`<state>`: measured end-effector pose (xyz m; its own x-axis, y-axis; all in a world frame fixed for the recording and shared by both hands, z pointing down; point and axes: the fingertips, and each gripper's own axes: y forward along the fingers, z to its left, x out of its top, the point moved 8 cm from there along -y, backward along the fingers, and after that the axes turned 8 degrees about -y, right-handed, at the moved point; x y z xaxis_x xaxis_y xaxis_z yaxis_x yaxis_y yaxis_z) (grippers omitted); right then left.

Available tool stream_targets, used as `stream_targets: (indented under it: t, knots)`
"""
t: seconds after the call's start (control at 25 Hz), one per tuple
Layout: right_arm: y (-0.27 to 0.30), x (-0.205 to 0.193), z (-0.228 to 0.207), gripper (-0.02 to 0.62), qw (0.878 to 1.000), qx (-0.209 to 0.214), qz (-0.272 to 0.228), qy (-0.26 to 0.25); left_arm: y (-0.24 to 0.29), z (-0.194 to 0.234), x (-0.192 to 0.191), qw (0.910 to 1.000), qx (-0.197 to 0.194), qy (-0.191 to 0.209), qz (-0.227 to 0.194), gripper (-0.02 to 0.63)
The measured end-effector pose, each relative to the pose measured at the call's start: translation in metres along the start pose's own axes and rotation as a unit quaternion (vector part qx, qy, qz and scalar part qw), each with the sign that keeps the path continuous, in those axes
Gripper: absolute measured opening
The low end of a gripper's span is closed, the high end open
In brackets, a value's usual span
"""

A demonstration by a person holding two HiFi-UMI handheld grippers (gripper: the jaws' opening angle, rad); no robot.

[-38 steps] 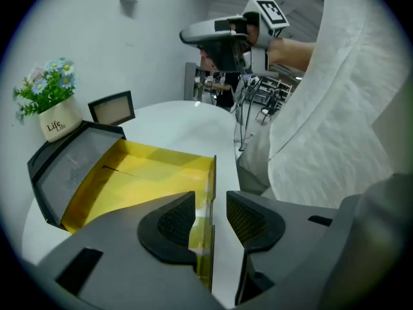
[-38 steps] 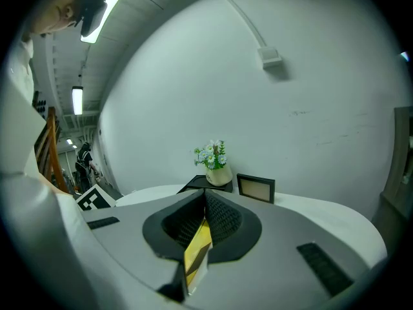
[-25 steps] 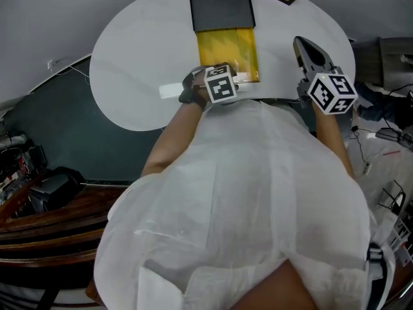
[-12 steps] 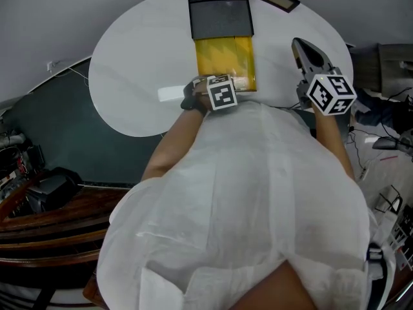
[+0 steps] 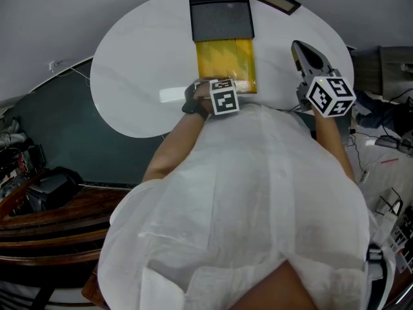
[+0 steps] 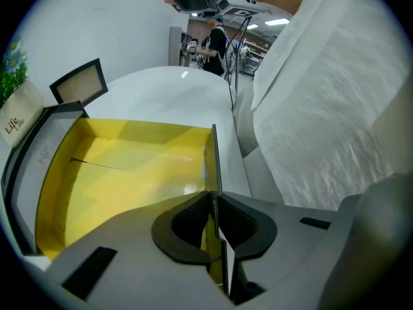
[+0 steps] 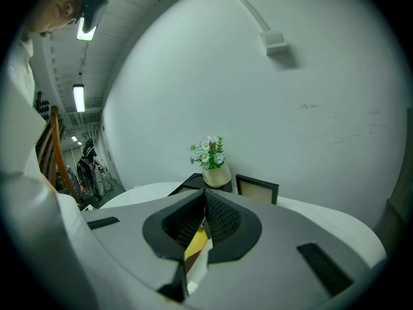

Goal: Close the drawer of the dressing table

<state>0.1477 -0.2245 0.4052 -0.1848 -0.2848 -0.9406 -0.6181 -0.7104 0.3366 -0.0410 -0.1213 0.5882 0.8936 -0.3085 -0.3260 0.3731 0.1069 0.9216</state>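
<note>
Head view: yellow-lined drawer pulled out of black case on white surface, left tool at its front edge.
Left gripper view: closing on thin front wall, pads pinching it.
Right gripper view: right tool clenched, empty.
Risk: off-centre push skewing, jamming drawer.

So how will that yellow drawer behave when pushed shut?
The yellow drawer looks thin-walled and empty, so probably light, sliding easily. Its front wall, where the left hand-held gripper is closing its jaws, seems thin, so it may flex. The black cabinet might shift too.
</note>
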Motion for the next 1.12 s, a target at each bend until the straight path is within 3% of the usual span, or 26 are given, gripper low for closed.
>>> stream_targets:
  t: [0.24,0.52,1.12]
  knots:
    - [-0.002,-0.003,-0.002,0.009,1.000,-0.004,-0.001,0.002,-0.008,0.000,0.004,1.0000,-0.005,0.005,0.000,0.041]
    - [-0.004,-0.005,-0.003,0.011,1.000,-0.005,0.002,0.005,-0.020,0.029,0.007,0.9988,0.047,-0.006,-0.008,0.032]
    - [-0.010,-0.006,-0.007,0.009,1.000,-0.012,0.001,0.007,-0.029,0.061,0.015,0.9969,0.077,-0.008,-0.009,0.032]
